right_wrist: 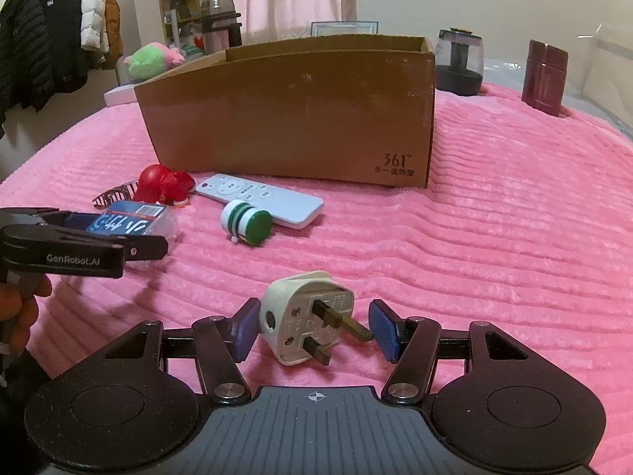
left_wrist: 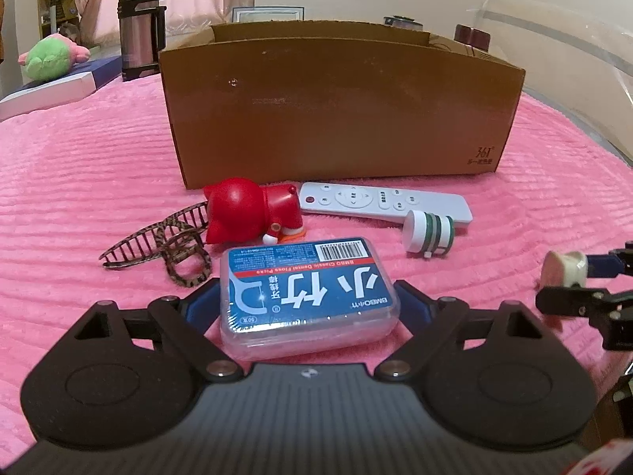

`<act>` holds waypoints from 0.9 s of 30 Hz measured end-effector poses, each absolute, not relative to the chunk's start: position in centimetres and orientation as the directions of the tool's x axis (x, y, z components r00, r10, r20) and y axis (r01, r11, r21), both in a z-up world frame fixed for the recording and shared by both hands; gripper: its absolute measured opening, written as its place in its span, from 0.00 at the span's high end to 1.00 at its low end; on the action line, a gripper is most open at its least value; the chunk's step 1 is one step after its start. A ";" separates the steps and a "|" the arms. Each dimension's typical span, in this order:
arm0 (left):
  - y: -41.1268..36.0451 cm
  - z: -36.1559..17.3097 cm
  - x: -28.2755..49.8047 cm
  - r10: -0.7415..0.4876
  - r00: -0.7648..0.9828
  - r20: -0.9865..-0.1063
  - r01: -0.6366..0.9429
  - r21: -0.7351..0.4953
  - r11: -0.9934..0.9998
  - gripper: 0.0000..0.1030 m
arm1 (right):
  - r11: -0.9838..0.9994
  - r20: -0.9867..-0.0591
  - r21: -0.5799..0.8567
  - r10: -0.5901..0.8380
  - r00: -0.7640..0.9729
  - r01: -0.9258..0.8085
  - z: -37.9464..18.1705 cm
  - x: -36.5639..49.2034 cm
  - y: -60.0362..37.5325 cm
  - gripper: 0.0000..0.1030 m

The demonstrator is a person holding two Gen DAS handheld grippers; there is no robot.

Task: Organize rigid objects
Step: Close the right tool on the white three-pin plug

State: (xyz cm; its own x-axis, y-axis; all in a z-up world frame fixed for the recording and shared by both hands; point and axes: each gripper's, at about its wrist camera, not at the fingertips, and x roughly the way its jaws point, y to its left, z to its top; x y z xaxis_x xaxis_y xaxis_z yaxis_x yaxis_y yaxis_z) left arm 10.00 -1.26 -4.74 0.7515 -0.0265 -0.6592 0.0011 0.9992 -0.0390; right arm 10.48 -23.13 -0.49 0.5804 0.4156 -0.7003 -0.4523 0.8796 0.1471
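Between the left claw's (left_wrist: 306, 308) blue pads lay a clear box of floss picks (left_wrist: 306, 293), flat on the pink ribbed blanket (right_wrist: 494, 257); the jaws stood wide on either side of it, and whether the pads pressed it could not be told. Just beyond that claw sat a red figurine (left_wrist: 245, 213), a striped hair clip (left_wrist: 166, 245), a white remote (left_wrist: 379, 202) and a green-and-white spool (left_wrist: 429, 233), with the open cardboard box (left_wrist: 340, 111) behind them. The right claw (right_wrist: 312, 330) stood half open around a white plug (right_wrist: 300, 312); its left pad sat against the plug's body, its right pad just clear of a brass pin.
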 end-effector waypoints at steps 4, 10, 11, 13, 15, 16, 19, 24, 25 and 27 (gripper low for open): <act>-1.0 -3.8 9.2 -0.039 0.761 -0.647 0.015 -0.042 0.999 0.15 | 0.877 -0.686 0.149 0.425 0.591 -0.457 0.4 10.1 -22.7 0.46; -0.7 -2.8 8.7 -0.060 0.773 -0.631 0.026 -0.063 0.998 0.15 | 0.877 -0.686 0.131 0.417 0.596 -0.462 1.0 10.1 -22.0 0.60; -0.6 -2.8 8.6 -0.061 0.772 -0.632 0.026 -0.064 0.998 0.15 | 0.876 -0.689 0.127 0.415 0.594 -0.464 0.9 10.1 -21.9 0.60; -0.5 -2.9 8.4 -0.062 0.771 -0.634 0.026 -0.066 0.997 0.15 | 0.877 -0.687 0.123 0.413 0.598 -0.465 0.8 10.0 -21.9 0.60; -0.3 -3.1 8.2 -0.065 0.767 -0.638 0.024 -0.073 0.997 0.15 | 0.876 -0.687 0.115 0.410 0.600 -0.468 0.7 9.8 -21.9 0.60; -0.2 -3.2 8.1 -0.068 0.765 -0.641 0.023 -0.078 0.997 0.15 | 0.876 -0.687 0.105 0.406 0.602 -0.471 0.6 9.7 -21.8 0.60; -0.1 -3.4 7.9 -0.078 0.760 -0.645 0.028 -0.088 0.996 0.15 | 0.877 -0.707 0.077 0.383 0.595 -0.474 0.0 9.6 -21.5 0.55; -0.2 -3.7 7.6 -0.085 0.755 -0.650 0.035 -0.090 0.995 0.15 | 0.889 -0.713 0.074 0.365 0.599 -0.453 -0.8 9.1 -22.1 0.46; -0.3 -3.7 7.6 -0.086 0.755 -0.651 0.036 -0.089 0.995 0.15 | 0.892 -0.714 0.076 0.360 0.601 -0.445 -0.9 9.2 -22.3 0.46; -0.4 -3.7 7.7 -0.089 0.754 -0.650 0.040 -0.089 0.995 0.15 | 0.896 -0.711 0.077 0.356 0.606 -0.436 -1.0 9.1 -22.4 0.46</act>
